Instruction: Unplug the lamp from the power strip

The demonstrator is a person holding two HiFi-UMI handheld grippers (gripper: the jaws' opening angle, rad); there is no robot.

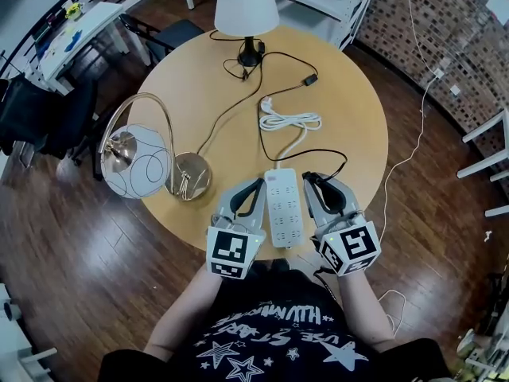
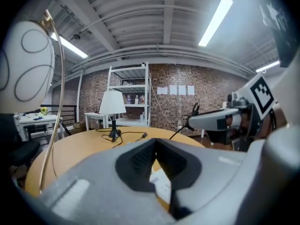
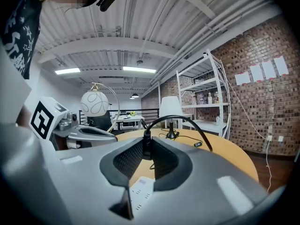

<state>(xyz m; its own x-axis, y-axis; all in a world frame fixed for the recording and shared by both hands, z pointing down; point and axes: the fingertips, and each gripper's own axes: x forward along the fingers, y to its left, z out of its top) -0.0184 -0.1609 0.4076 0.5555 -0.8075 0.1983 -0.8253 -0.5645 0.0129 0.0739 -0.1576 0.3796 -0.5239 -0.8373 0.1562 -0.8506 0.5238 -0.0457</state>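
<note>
Our right gripper point(image 3: 147, 150) squeezes the small black plug point(image 3: 146, 137) by its hard body, not its bendy cord point(image 3: 187, 121), near the far end of the long white power strip point(image 1: 284, 209) on the round wooden table point(image 1: 350, 126), while our left gripper point(image 2: 155, 143) sits closed on nothing.

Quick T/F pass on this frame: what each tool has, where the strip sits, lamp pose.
1. The right tool grips a black plug. True.
2. The left tool holds something. False: its jaws are together and empty.
3. The power strip lies between the two tools. True.
4. The white-shade table lamp is tipped over. False: it stands upright at the far edge of the table.
</note>
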